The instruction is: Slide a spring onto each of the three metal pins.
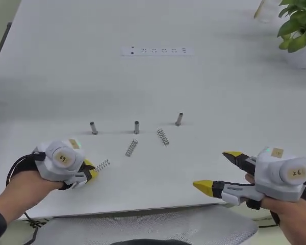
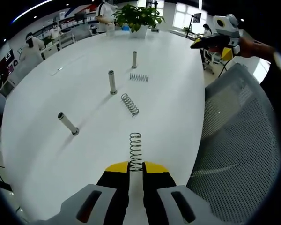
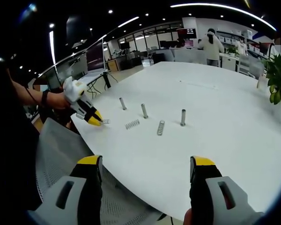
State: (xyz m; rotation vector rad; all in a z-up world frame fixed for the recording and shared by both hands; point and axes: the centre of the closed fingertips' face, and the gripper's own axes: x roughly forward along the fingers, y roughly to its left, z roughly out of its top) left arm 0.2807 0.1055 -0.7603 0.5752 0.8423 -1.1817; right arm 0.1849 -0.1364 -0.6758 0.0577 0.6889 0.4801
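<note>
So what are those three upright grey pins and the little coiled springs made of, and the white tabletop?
The three short upright grey pins look like metal, probably steel: silvery grey with a light streak along the shaft. The small coiled wire springs look like thin bare steel wire, grey and faintly shiny. The white tabletop is smooth and matt; laminate or painted board, I cannot tell.

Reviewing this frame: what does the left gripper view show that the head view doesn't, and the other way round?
Left gripper view: the left gripper from behind its shut jaws, which pinch the near end of the held spring, plus people beyond the table. Head view: the left hand wrapped around that gripper's white body. Both: three bare upright pins, two loose springs lying near them, the open right gripper and the plant.
</note>
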